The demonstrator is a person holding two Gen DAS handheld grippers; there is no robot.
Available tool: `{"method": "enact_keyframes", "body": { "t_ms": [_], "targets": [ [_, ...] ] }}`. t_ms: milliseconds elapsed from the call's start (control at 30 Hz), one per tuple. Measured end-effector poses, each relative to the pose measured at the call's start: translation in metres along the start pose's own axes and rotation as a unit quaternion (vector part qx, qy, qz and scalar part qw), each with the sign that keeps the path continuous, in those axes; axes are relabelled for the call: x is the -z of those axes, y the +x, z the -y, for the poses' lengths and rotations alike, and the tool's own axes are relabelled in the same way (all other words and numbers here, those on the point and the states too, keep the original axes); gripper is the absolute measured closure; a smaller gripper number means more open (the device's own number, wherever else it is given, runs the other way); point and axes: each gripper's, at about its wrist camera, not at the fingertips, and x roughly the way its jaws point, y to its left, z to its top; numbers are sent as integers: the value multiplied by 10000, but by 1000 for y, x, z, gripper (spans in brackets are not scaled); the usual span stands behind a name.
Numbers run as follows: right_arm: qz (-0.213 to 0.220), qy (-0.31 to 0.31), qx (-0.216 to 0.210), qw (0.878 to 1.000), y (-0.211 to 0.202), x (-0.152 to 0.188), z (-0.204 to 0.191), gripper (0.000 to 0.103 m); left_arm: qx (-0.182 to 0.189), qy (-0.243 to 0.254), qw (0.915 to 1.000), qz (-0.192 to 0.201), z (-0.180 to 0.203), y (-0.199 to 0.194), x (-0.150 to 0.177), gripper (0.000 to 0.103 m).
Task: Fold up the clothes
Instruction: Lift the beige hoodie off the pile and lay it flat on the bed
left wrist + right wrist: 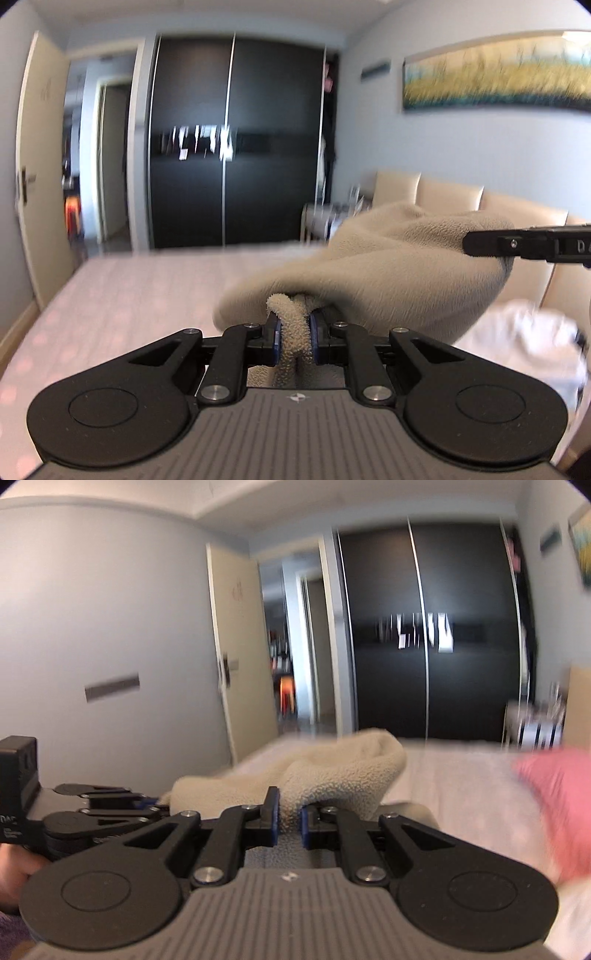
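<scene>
A beige fleece garment (388, 266) hangs bunched above the bed, held up between both grippers. My left gripper (294, 334) is shut on a rolled edge of the fleece, which fills the gap between its blue pads. In the left wrist view the right gripper (480, 242) reaches in from the right edge, and its black fingers pinch the far end of the cloth. In the right wrist view my right gripper (289, 821) is shut on the beige fleece garment (332, 771). The left gripper (147, 805) lies to the left, holding the other end.
The bed (140, 291) has a pale striped sheet and a padded beige headboard (450, 195). White clothing (524, 339) lies at the right. A pink item (554, 797) sits on the bed. A black wardrobe (236, 147), an open door (240, 657) and a hand (14, 875) are in view.
</scene>
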Motion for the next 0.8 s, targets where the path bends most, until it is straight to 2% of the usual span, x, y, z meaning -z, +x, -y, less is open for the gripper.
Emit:
{"method": "enact_keyframes", "body": {
  "t_ms": [133,267,400,500,567,633,733,800],
  "targets": [
    [-763,387,131,9962,43,68,17,91,272,-189,9968,-722,-10,21,66,90],
    [-1458,735,521,9852,71,137,53,91,610,-98,9897,-1290,5,38,121,90],
    [-2040,990,723,9713,57,211,67,91,876,-40,9798,-1797,18,53,170,90],
    [-2349,900,865,9640,56,249,83,91,1058,-53,9703,-2174,25,62,204,90],
    [-2536,909,887,9589,52,272,80,90,1121,-31,9658,-2339,30,63,223,90],
    [-2673,957,871,9549,47,289,79,85,1171,71,9637,-2400,27,52,240,87],
    [-2665,1057,845,9543,37,305,88,71,1237,162,9636,-2365,28,39,241,81],
    [-2499,1133,863,9577,25,301,83,51,1263,158,9629,-2378,26,26,236,70]
  ]
}}
